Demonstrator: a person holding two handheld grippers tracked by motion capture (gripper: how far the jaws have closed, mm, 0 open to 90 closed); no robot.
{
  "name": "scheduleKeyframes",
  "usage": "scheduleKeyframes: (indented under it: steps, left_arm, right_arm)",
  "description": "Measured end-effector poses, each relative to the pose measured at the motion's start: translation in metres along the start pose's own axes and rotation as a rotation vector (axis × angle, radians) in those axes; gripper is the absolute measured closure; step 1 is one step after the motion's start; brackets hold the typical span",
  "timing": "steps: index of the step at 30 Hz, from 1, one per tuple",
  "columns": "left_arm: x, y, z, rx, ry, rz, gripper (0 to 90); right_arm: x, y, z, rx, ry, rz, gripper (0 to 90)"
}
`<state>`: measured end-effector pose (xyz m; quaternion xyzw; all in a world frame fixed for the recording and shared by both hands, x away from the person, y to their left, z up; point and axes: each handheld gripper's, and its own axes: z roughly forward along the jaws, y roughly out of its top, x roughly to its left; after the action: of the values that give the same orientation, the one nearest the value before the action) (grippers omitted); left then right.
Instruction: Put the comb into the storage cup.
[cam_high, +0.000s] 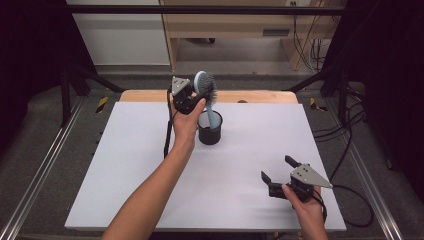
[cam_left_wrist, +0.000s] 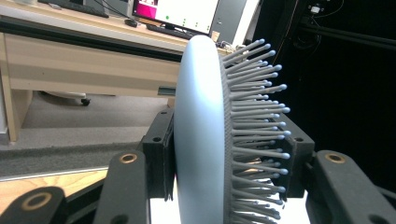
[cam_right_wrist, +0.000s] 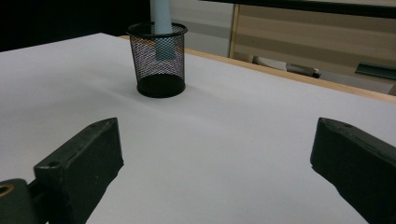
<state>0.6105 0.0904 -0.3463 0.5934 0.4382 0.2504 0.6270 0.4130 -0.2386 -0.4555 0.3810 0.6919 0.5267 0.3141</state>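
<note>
A pale blue hairbrush (cam_high: 204, 87) with dark bristles stands upright, its handle end lowered into a black mesh cup (cam_high: 209, 129) near the table's far middle. My left gripper (cam_high: 192, 97) is shut on the brush head; in the left gripper view the brush (cam_left_wrist: 201, 135) sits between the jaws, back against one pad, bristles against the other. My right gripper (cam_high: 280, 170) rests open near the front right corner with nothing between its jaws. The right gripper view has the mesh cup (cam_right_wrist: 160, 60) ahead with the brush handle (cam_right_wrist: 162, 18) hanging inside, its tip above the cup's bottom.
The white tabletop (cam_high: 150, 165) stretches wide around the cup. A wooden strip (cam_high: 260, 96) runs along the far edge. Metal frame rails (cam_high: 45, 165) flank both sides, and cables (cam_high: 350, 145) trail at the right.
</note>
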Motion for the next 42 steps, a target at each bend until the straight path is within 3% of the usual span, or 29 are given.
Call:
scheduleKeyframes:
  steps: [8, 24, 42]
  left_arm:
    - [0.000, -0.003, 0.002, 0.007, -0.001, 0.005, 49.5]
    - [0.008, -0.011, 0.002, 0.004, 0.010, -0.053, 49.6]
    - [0.012, -0.016, 0.003, 0.008, 0.018, -0.077, 49.5]
  right_arm:
    - [0.000, 0.000, 0.000, 0.002, 0.002, -0.001, 2.5]
    - [0.002, -0.001, 0.002, 0.007, 0.016, 0.004, 2.5]
    - [0.002, -0.001, 0.002, 0.008, 0.016, 0.001, 2.5]
